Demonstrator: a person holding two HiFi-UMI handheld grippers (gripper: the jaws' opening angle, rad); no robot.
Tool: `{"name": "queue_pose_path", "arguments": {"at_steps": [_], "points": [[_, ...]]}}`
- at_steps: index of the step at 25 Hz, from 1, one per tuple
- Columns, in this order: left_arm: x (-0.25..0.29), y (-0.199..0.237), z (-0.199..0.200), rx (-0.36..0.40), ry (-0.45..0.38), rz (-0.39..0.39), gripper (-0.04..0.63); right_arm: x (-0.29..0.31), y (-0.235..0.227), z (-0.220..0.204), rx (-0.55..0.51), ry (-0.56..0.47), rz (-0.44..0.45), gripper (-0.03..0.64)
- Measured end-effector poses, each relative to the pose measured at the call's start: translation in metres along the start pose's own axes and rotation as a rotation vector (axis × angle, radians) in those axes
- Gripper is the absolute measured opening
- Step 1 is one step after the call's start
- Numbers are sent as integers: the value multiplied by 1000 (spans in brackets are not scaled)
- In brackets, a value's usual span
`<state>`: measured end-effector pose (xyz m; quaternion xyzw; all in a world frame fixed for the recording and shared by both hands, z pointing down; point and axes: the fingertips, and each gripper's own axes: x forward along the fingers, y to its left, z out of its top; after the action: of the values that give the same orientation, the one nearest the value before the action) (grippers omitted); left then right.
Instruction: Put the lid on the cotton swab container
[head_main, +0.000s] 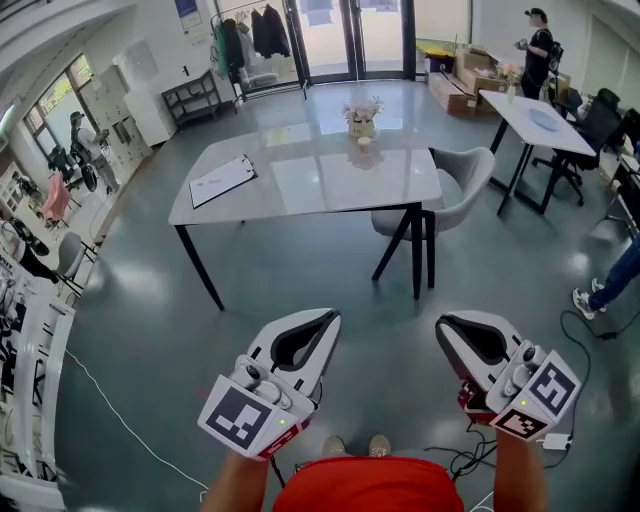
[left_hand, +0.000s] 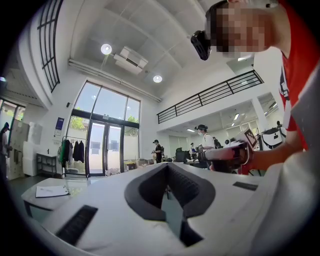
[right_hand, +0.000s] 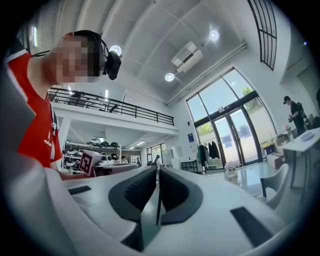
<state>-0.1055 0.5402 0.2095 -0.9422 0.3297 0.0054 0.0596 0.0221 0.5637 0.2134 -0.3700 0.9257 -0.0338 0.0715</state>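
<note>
A small pale round pot stands in the upper middle of the head view, just in front of a frilly whitish cluster. Both are too small to tell whether either is the swab container or its lid. They sit near the far edge of a glossy, pale rectangular table on thin black angled legs. A flat clipboard lies at its left end, and a smooth grey shell chair is tucked at its right.

Well apart from the table, low in the frame over the shiny grey floor, are both tongs. The left gripper, white-shelled with ribbed dark pads, is closed on nothing. The right gripper has its pads together too and is empty. Dark cables snake at the lower right.
</note>
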Motion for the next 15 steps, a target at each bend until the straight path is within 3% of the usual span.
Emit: {"name": "queue_pose_path", "arguments": {"at_steps": [9,15], "points": [[50,-6,-9,-4,9,22,11,-10,-48,-2,-27,1,31,34],[78,9,-23,-11,26,26,11,4,-80,-10,-12,5,29,-5]]}}
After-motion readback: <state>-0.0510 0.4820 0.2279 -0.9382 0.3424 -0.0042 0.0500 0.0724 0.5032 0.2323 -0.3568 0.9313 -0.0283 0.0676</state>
